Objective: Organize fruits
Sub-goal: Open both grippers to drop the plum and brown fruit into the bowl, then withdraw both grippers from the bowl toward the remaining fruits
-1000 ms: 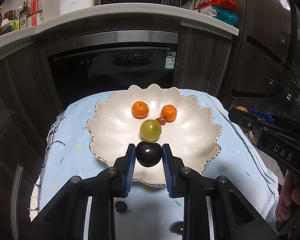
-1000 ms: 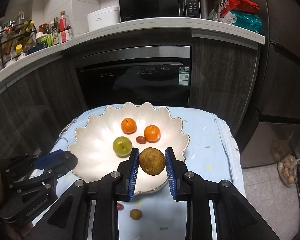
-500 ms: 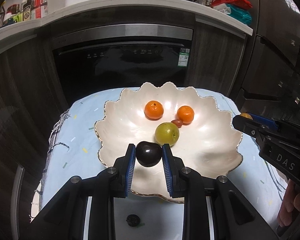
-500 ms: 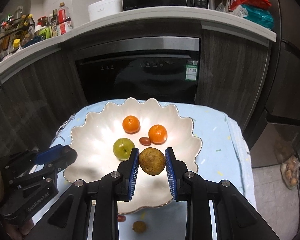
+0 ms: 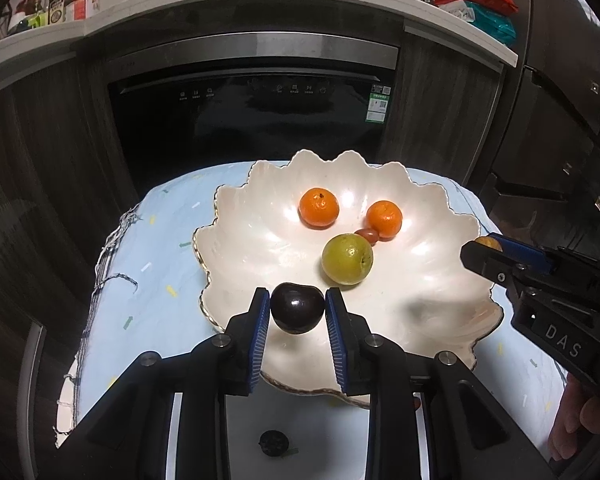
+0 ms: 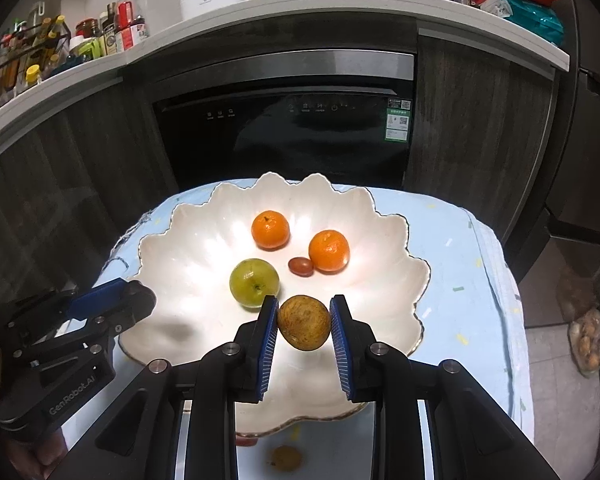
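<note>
A white scalloped bowl (image 5: 236, 248) (image 6: 172, 248) sits on a light blue cloth. In it lie two oranges (image 5: 319, 207) (image 6: 270, 229), a green fruit (image 5: 347, 258) (image 6: 254, 282) and a small red fruit (image 5: 367, 235) (image 6: 301, 266). My left gripper (image 5: 297, 312) is shut on a dark plum (image 5: 297, 307) above the bowl's near left rim. My right gripper (image 6: 304, 320) is shut on a brown fruit (image 6: 304, 322) above the bowl's near side. Each gripper also shows in the other's view: the right (image 5: 540, 280), the left (image 6: 80, 320).
The blue cloth (image 5: 148, 264) covers a small table in front of a black built-in oven (image 5: 252, 112). A small dark fruit (image 5: 274, 443) and a small brown fruit (image 6: 286, 457) lie on the cloth near me. A fridge stands right.
Both grippers have moved forward over the bowl, each still holding its fruit. The left view has shifted so the bowl sits further right.
</note>
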